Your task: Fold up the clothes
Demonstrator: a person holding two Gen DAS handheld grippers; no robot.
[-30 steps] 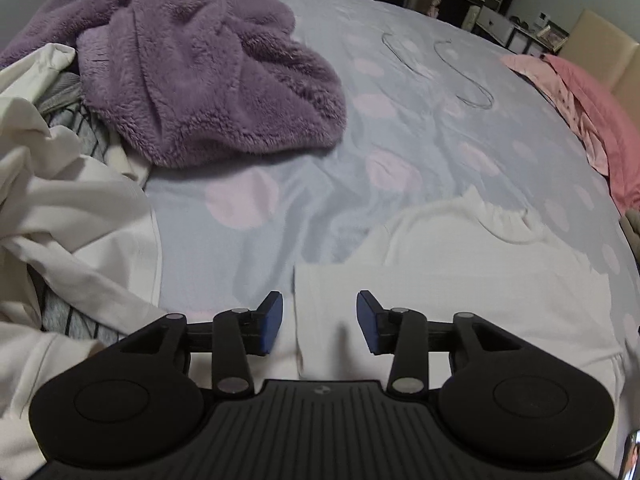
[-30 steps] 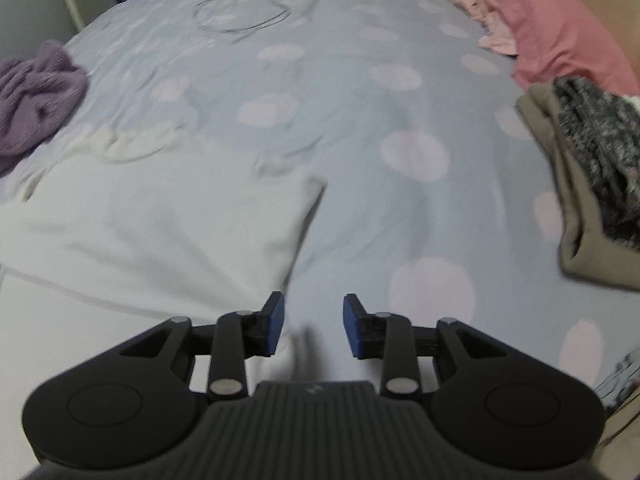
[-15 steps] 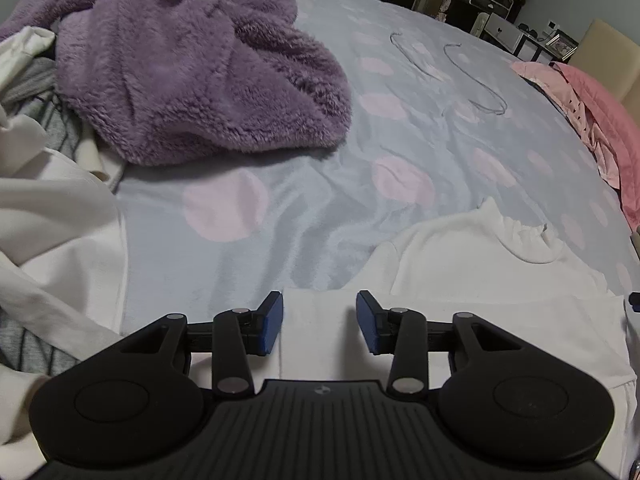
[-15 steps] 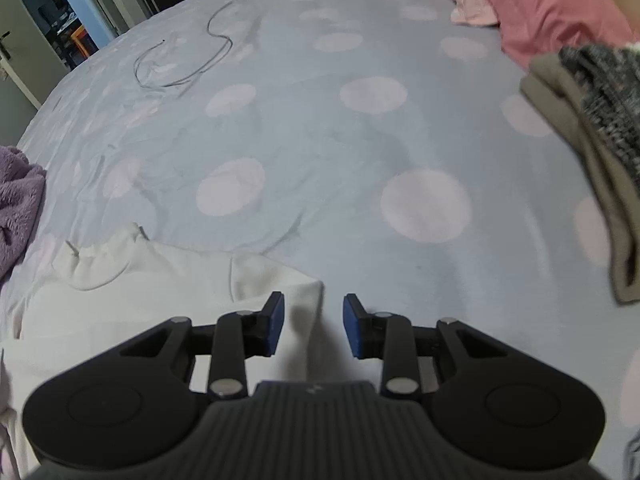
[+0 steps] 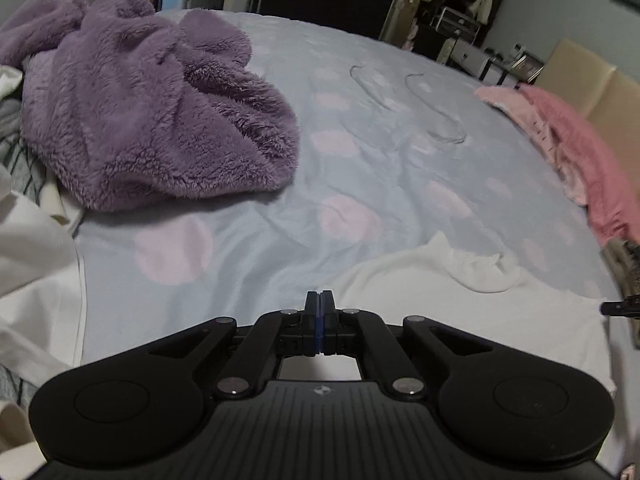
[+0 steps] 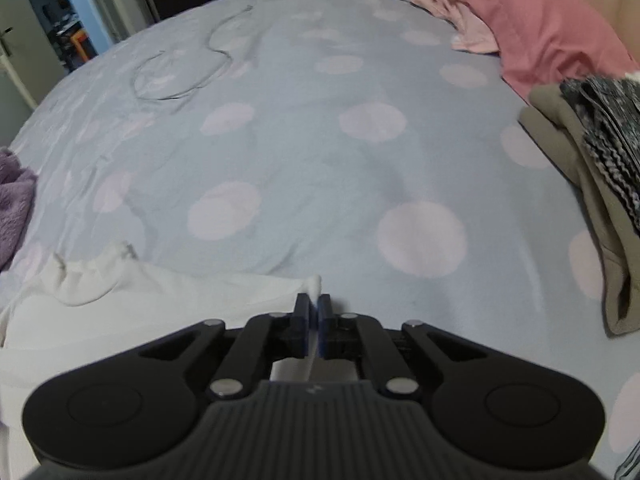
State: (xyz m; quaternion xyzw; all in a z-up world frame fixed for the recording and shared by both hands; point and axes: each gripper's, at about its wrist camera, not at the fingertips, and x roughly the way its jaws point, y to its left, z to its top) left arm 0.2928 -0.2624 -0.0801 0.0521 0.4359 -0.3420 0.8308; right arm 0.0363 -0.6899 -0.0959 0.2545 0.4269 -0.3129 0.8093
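Note:
A white high-neck top (image 5: 460, 300) lies flat on the spotted blue bed sheet (image 5: 380, 168), collar pointing away from me. My left gripper (image 5: 319, 300) is shut at the top's left edge, white cloth showing behind its jaws. My right gripper (image 6: 314, 308) is shut on the top's right corner (image 6: 314, 282), with a pinch of white cloth sticking out between the pads. The top also shows in the right wrist view (image 6: 140, 300). The right gripper's tip shows at the left wrist view's right edge (image 5: 618, 307).
A purple fleece garment (image 5: 152, 120) lies heaped at the far left, with white and striped clothes (image 5: 32, 272) beside it. Pink bedding (image 6: 540, 28) lies at the far right. Folded olive and patterned clothes (image 6: 592, 168) are stacked on the right. A thin cable (image 6: 180, 76) lies on the sheet.
Both grippers have closed, from open to shut, at the two side edges of the white top. Both have also moved forward towards the top's collar end.

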